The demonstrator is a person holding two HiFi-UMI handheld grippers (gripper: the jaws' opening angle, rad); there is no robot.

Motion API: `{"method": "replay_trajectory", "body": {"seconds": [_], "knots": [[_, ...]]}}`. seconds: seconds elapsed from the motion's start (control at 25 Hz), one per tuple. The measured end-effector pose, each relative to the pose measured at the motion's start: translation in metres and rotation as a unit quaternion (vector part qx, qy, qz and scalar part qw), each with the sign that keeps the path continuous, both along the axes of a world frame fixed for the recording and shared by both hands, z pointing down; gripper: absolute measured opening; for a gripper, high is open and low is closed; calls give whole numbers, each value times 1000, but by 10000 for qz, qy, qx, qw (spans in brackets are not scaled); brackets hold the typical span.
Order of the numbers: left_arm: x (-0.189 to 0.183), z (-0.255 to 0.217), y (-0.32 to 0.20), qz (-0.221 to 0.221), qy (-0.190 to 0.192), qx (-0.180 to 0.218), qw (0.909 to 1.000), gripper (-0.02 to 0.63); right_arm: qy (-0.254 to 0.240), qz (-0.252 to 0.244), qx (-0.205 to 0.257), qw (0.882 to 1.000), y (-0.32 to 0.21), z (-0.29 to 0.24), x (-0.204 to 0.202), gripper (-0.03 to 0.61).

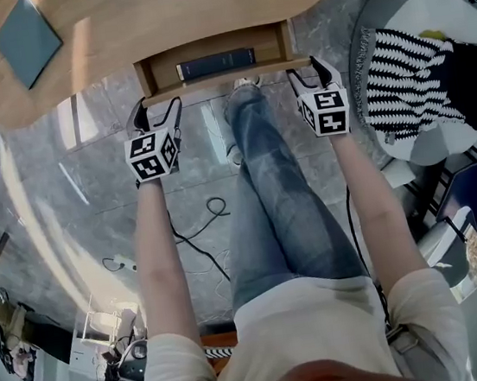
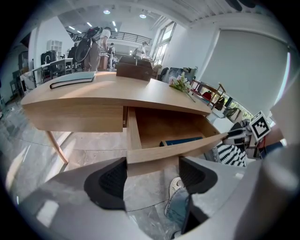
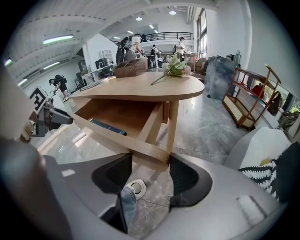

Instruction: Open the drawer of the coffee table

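The wooden coffee table [image 1: 154,13] has its drawer [image 1: 215,81] pulled out toward me, and a dark blue book [image 1: 215,63] lies inside. My left gripper [image 1: 156,109] sits just before the left end of the drawer front, jaws wide apart and gripping nothing. In the left gripper view, that gripper [image 2: 152,176] has the drawer front [image 2: 178,151] just beyond its pads, with the book [image 2: 180,140] behind it. My right gripper [image 1: 305,70] is open at the drawer's right corner. In the right gripper view, that gripper [image 3: 151,176] faces the corner of the drawer front [image 3: 126,143].
A teal notebook [image 1: 26,30] lies on the tabletop, with a wooden box [image 3: 132,67] and flowers [image 3: 176,69] further along. A grey chair with a striped cushion [image 1: 411,75] stands to the right. My jeans-clad leg [image 1: 279,197] reaches under the drawer. A cable [image 1: 201,234] trails on the floor.
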State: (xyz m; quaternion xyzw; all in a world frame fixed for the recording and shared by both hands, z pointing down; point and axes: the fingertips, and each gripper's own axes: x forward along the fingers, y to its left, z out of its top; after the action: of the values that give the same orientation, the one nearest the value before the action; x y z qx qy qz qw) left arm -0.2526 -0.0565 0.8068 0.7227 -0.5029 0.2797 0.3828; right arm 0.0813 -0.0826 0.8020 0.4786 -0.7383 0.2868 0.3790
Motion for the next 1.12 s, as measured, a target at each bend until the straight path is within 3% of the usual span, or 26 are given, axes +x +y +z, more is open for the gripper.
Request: {"method": "replay_trajectory", "body": {"seconds": [1.12], "knots": [[10, 25, 83, 113, -82, -513, 9986, 353, 252, -8, -502, 9984, 83, 27, 10, 252]]}}
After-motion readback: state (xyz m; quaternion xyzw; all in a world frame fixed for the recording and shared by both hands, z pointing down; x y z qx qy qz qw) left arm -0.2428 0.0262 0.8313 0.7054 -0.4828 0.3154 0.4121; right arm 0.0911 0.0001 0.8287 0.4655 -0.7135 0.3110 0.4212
